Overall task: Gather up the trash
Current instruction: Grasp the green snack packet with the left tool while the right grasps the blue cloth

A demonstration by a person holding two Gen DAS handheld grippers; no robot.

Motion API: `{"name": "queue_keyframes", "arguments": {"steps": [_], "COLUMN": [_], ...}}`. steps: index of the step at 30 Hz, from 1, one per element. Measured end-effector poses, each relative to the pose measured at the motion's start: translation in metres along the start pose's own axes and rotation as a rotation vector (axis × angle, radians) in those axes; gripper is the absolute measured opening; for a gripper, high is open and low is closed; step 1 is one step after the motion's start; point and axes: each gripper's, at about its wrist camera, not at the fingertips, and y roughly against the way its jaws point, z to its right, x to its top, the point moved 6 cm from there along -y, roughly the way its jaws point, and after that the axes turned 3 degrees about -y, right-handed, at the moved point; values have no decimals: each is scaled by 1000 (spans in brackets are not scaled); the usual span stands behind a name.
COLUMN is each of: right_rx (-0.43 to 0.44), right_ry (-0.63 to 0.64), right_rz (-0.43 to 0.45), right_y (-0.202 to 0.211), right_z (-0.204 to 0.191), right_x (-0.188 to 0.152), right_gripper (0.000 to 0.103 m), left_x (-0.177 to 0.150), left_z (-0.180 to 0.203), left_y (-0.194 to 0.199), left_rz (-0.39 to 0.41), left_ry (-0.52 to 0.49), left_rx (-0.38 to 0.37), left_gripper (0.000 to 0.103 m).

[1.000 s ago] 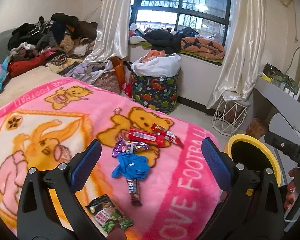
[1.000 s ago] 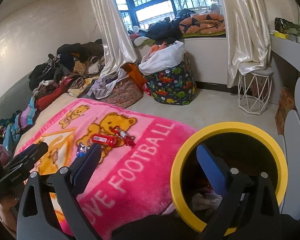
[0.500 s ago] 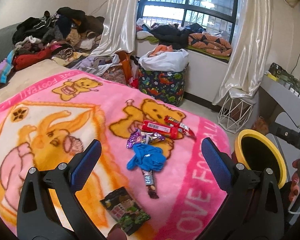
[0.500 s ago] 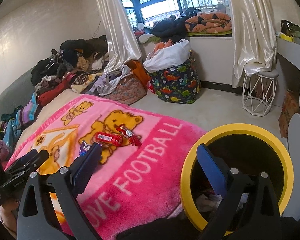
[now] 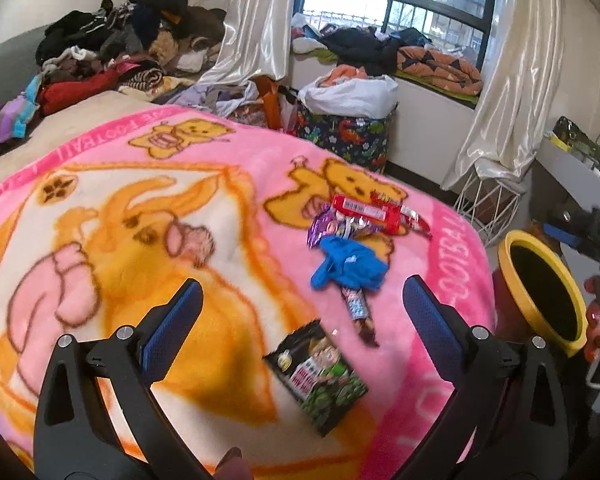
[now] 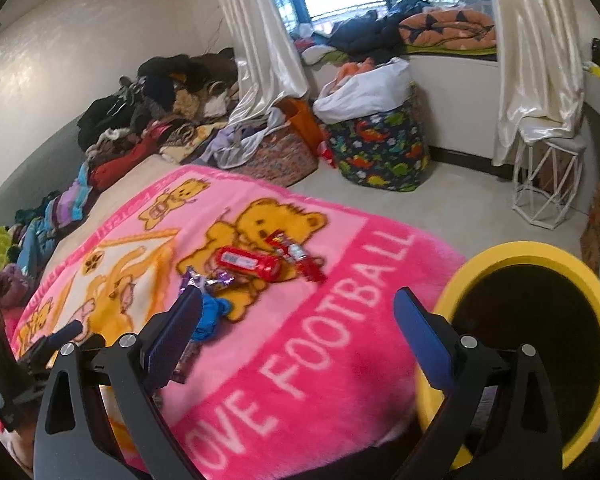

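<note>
Where the pink bear-print blanket (image 5: 228, 184) nears the bed's edge, the trash lies in a loose cluster: a red wrapped bar (image 5: 366, 213), a crumpled purple foil wrapper (image 5: 328, 227) touching it, a bunched blue piece (image 5: 350, 268) just below, a thin dark wrapper (image 5: 360, 312) poking out from under that, and a dark-green snack packet (image 5: 318, 376) nearest the left gripper (image 5: 298, 320). That gripper hangs above the packet, jaws spread wide and empty. The right gripper (image 6: 296, 336) is likewise wide apart, empty, beside the yellow-rimmed bin (image 6: 540, 256) standing off the blanket's edge.
</note>
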Motion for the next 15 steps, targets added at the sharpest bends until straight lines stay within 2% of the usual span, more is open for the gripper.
{"name": "queue_keyframes", "arguments": {"steps": [5, 10, 15], "right_rx": [27, 52, 114], "right_ry": [24, 39, 18], "right_rz": [-49, -116, -212], "right_y": [-28, -61, -92], "right_z": [-24, -47, -63], "right_x": [-6, -16, -32], "right_gripper": [92, 79, 59], "left_x": [-15, -30, -47], "left_z": [-3, -4, 0], "left_y": [-4, -11, -20], "left_rz": [-41, -83, -133], "left_ry": [26, 44, 75], "left_rx": [-35, -63, -115], "left_gripper": [92, 84, 73]}}
